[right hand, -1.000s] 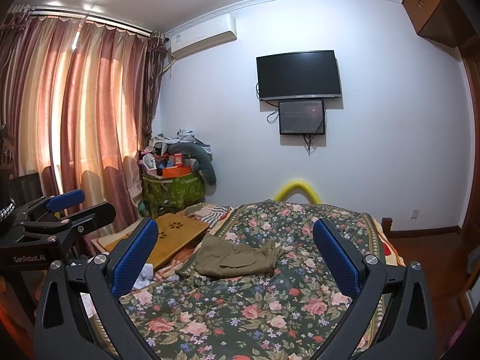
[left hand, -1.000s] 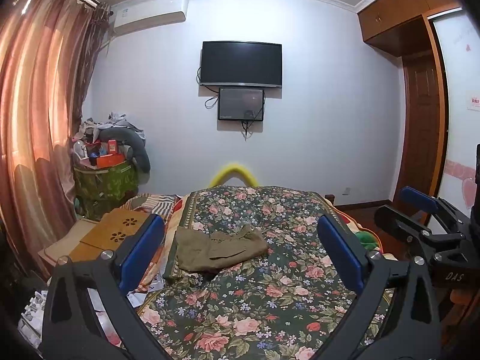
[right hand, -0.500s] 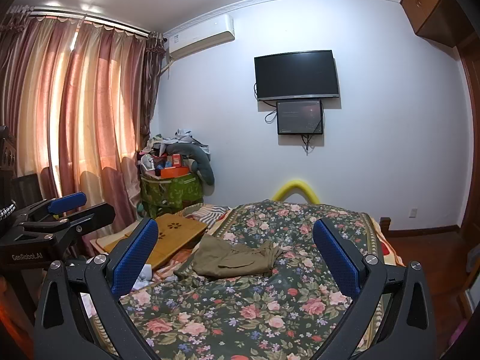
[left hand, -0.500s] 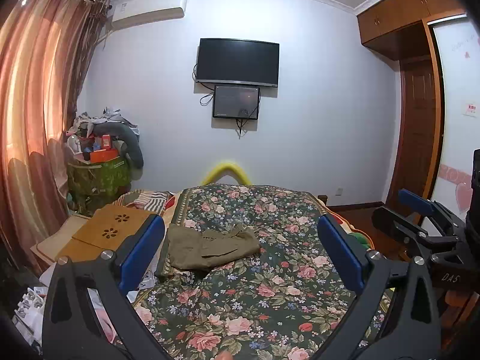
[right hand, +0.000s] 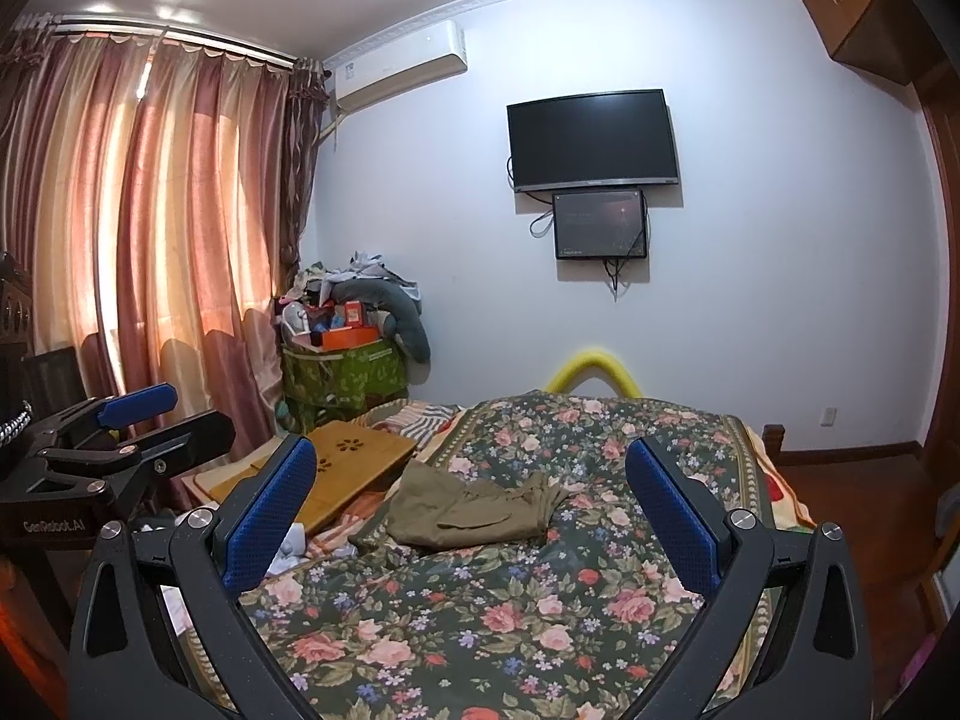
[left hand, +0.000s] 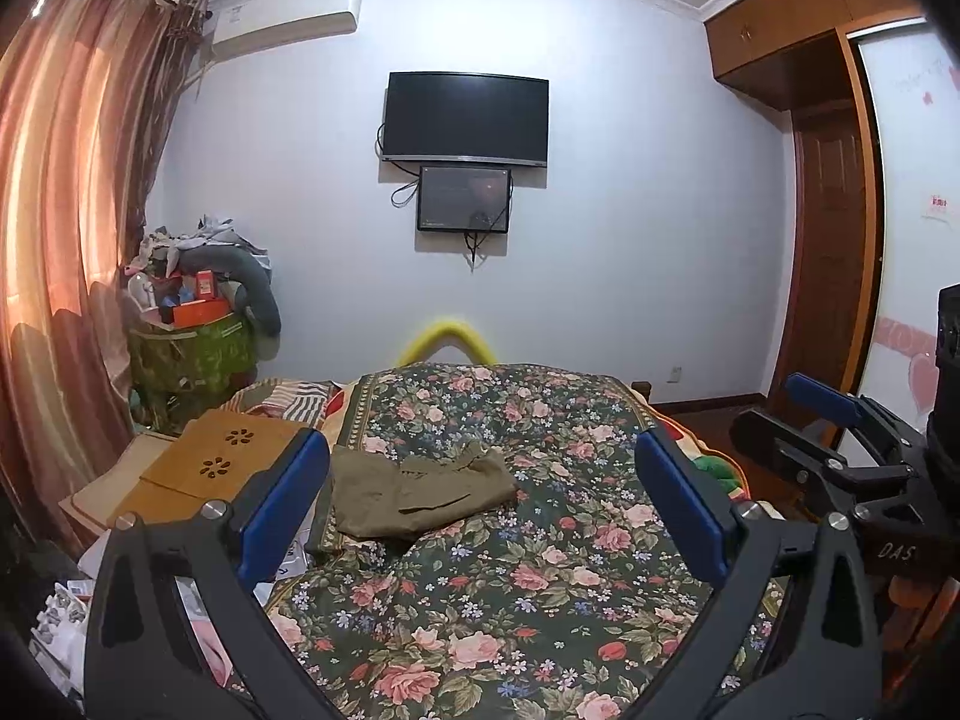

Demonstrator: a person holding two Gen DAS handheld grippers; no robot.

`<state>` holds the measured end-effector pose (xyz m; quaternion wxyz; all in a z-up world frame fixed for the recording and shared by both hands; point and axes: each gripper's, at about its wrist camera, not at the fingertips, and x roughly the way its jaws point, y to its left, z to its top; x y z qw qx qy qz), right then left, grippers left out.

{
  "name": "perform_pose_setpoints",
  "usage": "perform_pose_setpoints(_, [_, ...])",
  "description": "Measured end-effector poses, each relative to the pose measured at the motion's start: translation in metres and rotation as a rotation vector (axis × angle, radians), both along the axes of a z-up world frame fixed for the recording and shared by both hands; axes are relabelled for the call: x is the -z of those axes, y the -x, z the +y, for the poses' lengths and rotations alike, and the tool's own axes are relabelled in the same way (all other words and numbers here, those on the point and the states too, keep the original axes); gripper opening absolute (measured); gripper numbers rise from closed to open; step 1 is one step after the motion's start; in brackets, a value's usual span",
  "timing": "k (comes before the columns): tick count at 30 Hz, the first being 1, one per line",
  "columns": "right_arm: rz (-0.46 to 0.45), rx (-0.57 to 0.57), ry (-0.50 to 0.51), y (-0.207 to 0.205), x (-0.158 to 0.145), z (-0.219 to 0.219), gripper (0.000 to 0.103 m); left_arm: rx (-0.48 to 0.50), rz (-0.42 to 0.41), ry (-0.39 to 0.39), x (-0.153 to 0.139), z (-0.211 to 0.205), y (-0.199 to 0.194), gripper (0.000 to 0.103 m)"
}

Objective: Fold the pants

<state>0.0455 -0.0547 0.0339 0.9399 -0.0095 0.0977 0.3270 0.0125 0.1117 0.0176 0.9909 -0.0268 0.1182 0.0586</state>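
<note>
1. In the left wrist view, the left gripper (left hand: 480,492) is held above the near end of a bed, its two blue-padded fingers (left hand: 282,504) spread wide with nothing between them.
2. The pants (left hand: 414,489), olive-green and crumpled, lie on the floral bedspread (left hand: 510,588) toward its left edge, well ahead of the fingertips and apart from them.
3. A wooden lap desk (left hand: 210,468) with flower-shaped cut-outs sits just left of the pants, beyond the bedspread's edge.
4. At the right border of this view the right gripper (left hand: 840,438) shows from the side, its blue-tipped fingers parted and nothing held.
5. On the far wall hangs a dark television (left hand: 465,117) with a smaller screen (left hand: 464,199) just beneath; a yellow curved tube (left hand: 447,342) rises behind the far end of the bed.
6. In the right wrist view, the right gripper (right hand: 471,492) also hovers over the near part of the bedspread (right hand: 510,612), its fingers spread wide and empty.
7. The pants (right hand: 474,510) lie bunched between the two fingertips as framed, yet farther along the bed and touching neither.
8. The lap desk (right hand: 354,468) lies tilted at the bed's left side, near the pants.
9. The left gripper (right hand: 120,438) appears at the left border, its fingers apart, in front of pink curtains (right hand: 150,228).
10. A green bin (right hand: 345,378) heaped with clutter stands in the corner under an air conditioner (right hand: 399,63).
</note>
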Motion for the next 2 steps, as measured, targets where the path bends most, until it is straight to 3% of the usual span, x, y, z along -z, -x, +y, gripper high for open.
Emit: perform_pose_setpoints(2, [0.006, 0.002, 0.003, -0.0028, 0.0013, 0.0003, 0.102, 0.003, 0.007, -0.001, 0.0018, -0.0004, -0.0043, 0.103])
